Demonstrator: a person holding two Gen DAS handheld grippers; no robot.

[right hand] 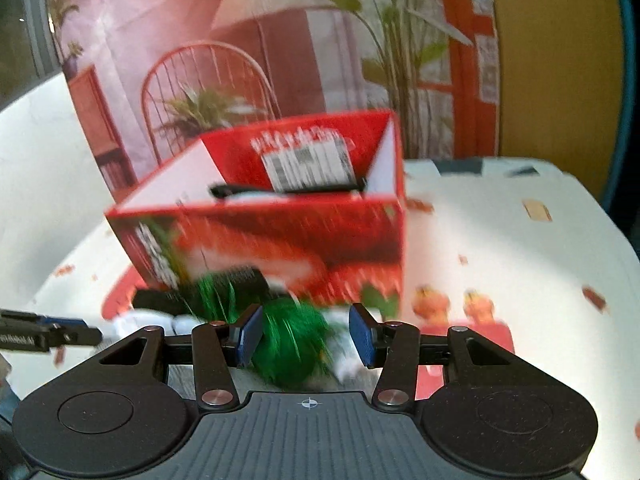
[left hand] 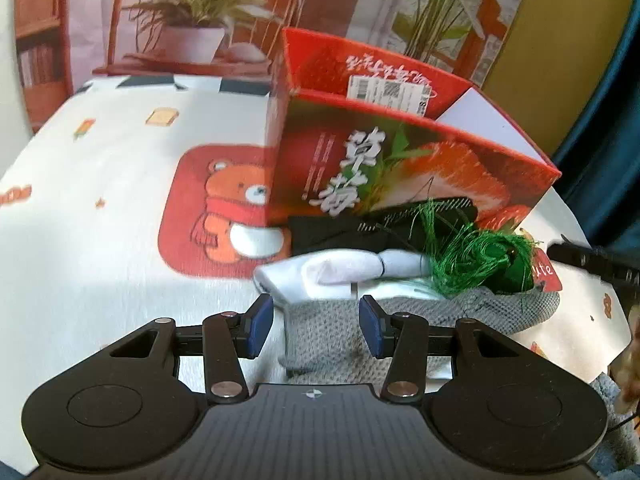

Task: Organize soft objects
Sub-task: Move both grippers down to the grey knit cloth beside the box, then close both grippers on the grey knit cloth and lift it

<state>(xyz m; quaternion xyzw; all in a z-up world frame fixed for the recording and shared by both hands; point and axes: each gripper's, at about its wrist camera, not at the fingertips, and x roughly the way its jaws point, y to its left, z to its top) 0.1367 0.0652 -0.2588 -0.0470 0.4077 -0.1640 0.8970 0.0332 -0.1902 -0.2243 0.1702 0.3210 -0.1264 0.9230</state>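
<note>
A pile of soft things lies in front of a red strawberry box (left hand: 400, 160): a white sock (left hand: 340, 268), a black cloth (left hand: 360, 228), a green tasselled yarn bundle (left hand: 480, 260) and a grey knitted cloth (left hand: 328, 332). My left gripper (left hand: 316, 326) hovers open over the grey cloth, just short of the sock, its pads touching nothing. In the blurred right wrist view my right gripper (right hand: 306, 336) is open, and the green bundle (right hand: 288, 344) shows in the gap below it without being pinched. The box (right hand: 280, 240) holds a black item (right hand: 288, 191).
The table wears a white cloth with an orange bear print (left hand: 224, 208). The right gripper's tip (left hand: 580, 256) shows at the right edge of the left view, and the left gripper (right hand: 40, 336) at the left edge of the right view. A printed backdrop stands behind the box.
</note>
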